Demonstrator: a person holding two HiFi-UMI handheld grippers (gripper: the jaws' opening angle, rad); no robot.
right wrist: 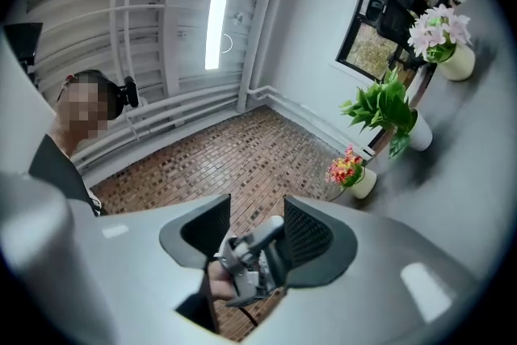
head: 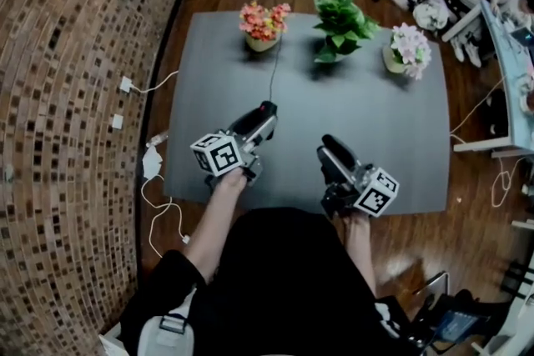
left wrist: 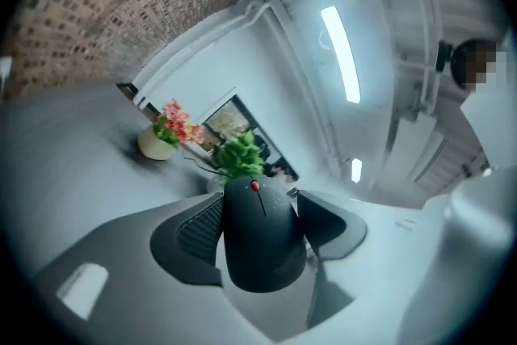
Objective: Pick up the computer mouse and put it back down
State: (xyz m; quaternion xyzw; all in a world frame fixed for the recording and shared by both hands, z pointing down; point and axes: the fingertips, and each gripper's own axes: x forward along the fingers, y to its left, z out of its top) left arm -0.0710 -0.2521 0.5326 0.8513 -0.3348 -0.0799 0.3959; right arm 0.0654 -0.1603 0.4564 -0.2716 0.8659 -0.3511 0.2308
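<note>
1. The left tool (left wrist: 258,204) grips the black computer mouse (left wrist: 262,246), over the grey desk (head: 384,137).
2. The right tool (right wrist: 257,212) is beside it, jaws apart and empty.
3. The mouse cable (head: 273,67) runs towards the orange flowers (head: 263,22). The green plant (head: 342,29) and pale flowers (head: 409,50) stand well apart.

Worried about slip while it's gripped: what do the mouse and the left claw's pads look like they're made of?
The mouse looks like black plastic, matte with a faint speckled texture and only a soft sheen. The pads of the left claw are dark with a gridded tread, probably rubber or soft plastic. The look alone cannot confirm that.
</note>
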